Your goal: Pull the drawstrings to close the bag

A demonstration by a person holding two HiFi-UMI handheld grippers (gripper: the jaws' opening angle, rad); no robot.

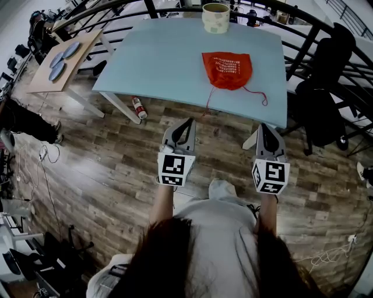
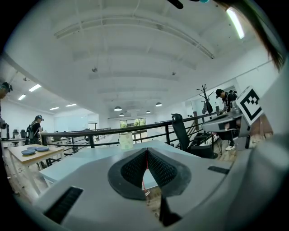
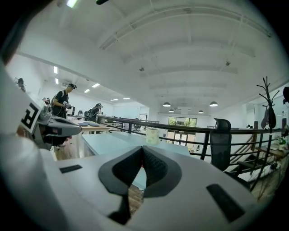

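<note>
Hair and a pale shirt (image 1: 215,227) fill the bottom centre of the head view, with two forearms reaching up the frame above a wooden floor (image 1: 105,174). The left gripper (image 1: 189,122) sits at centre left and the right gripper (image 1: 261,127) at centre right, their tips just below the near edge of the light blue table (image 1: 157,58). In the left gripper view the jaws are pressed together on a red drawstring (image 2: 146,169), which runs straight up the seam between the dark ribbed pads (image 2: 160,169), its short end hanging below them. In the right gripper view the jaws are likewise closed, and only a thin sliver of a second drawstring (image 3: 141,165) shows red between them. A bottle (image 1: 139,108) lies on the floor by a table leg at centre left. The orange bag (image 1: 227,70) lies on the table in the upper centre right, its mouth toward the near edge and the two red cords trailing from it toward the grippers. A tape roll (image 1: 215,17) stands at the table's far edge, top centre. A side table (image 1: 44,78) with blue plates (image 1: 64,55) is at upper left, and a black chair (image 1: 326,87) at right.
</note>
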